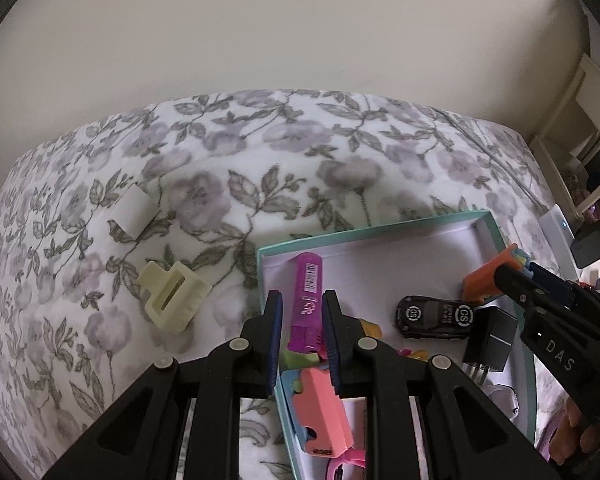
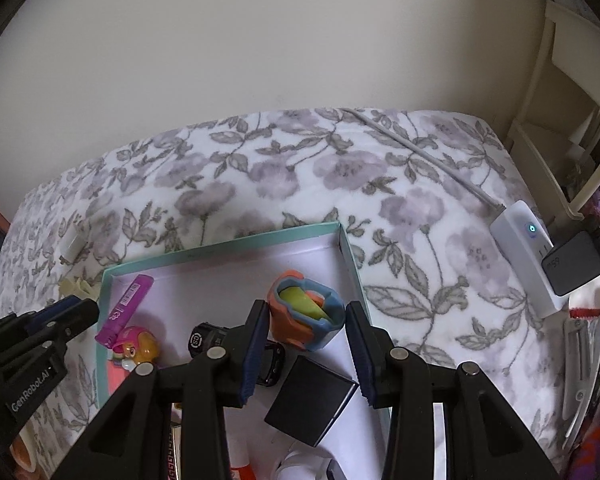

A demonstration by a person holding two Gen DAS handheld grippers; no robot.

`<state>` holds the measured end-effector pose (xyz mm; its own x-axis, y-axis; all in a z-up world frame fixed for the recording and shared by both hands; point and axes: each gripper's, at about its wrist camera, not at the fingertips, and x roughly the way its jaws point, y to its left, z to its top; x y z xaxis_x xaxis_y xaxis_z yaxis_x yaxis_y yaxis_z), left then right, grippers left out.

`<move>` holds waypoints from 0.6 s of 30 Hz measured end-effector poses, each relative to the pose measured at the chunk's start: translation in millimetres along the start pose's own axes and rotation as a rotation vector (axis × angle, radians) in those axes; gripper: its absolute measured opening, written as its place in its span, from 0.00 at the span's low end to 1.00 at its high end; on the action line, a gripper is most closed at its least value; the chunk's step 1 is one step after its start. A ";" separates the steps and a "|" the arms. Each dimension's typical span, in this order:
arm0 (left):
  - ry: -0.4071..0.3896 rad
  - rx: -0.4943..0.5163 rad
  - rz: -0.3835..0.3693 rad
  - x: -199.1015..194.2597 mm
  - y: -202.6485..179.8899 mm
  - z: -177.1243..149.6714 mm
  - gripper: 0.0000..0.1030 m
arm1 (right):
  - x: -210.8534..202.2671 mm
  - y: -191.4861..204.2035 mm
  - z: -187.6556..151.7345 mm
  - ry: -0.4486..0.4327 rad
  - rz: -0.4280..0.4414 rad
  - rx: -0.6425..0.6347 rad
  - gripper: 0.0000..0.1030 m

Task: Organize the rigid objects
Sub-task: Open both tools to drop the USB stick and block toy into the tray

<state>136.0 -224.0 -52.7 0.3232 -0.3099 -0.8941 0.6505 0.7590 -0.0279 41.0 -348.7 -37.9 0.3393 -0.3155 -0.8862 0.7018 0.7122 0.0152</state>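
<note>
A shallow teal-rimmed box (image 1: 380, 232) (image 2: 220, 246) with a white floor lies on a floral bedspread. My right gripper (image 2: 307, 308) (image 1: 504, 270) hangs over the box's right side, shut on an orange and blue toy (image 2: 306, 316) (image 1: 482, 282) with a green piece inside. My left gripper (image 1: 302, 300) (image 2: 88, 306) hovers over the box's left edge, its jaws a narrow gap apart and nothing gripped. Below that gap a purple highlighter (image 1: 306, 300) (image 2: 128, 304) lies on the box floor. A cream hair claw (image 1: 174, 298) and a small white block (image 1: 130, 210) rest on the bedspread left of the box.
Inside the box lie a black toy car (image 1: 436, 316) (image 2: 204, 338), a black plug adapter (image 1: 490, 342) (image 2: 312, 400), a pink block (image 1: 322, 408) and a toy pup (image 2: 138, 346). A white power strip (image 2: 528, 256) with a black charger (image 2: 576, 262) lies at the right. A wall stands behind.
</note>
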 end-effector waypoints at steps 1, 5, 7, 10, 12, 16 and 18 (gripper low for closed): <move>0.001 -0.003 0.003 0.0 1.2 0.1 0.20 | -0.5 0.3 0.1 -0.005 0.000 0.000 0.41; -0.002 -0.015 0.014 -0.3 5.5 0.9 0.21 | -3.8 4.3 0.9 -0.016 -0.003 -0.014 0.43; -0.001 -0.022 0.017 -0.1 8.6 1.3 0.21 | -5.7 7.7 1.6 -0.026 -0.010 -0.022 0.48; -0.002 -0.038 0.028 0.2 16.4 2.6 0.22 | -7.9 13.6 2.5 -0.038 -0.005 -0.036 0.53; -0.002 -0.054 0.030 0.3 23.2 3.1 0.29 | -8.4 18.9 2.7 -0.044 -0.011 -0.048 0.59; -0.006 -0.109 0.030 -1.0 44.8 6.2 0.52 | -9.0 29.4 2.6 -0.054 -0.005 -0.066 0.69; -0.009 -0.134 0.040 -1.9 56.4 7.6 0.55 | -8.5 36.4 1.8 -0.056 0.007 -0.074 0.73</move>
<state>177.2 -184.9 -49.2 0.3535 -0.2828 -0.8917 0.5393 0.8404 -0.0527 64.7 -321.2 -28.9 0.3799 -0.3433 -0.8590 0.6521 0.7580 -0.0146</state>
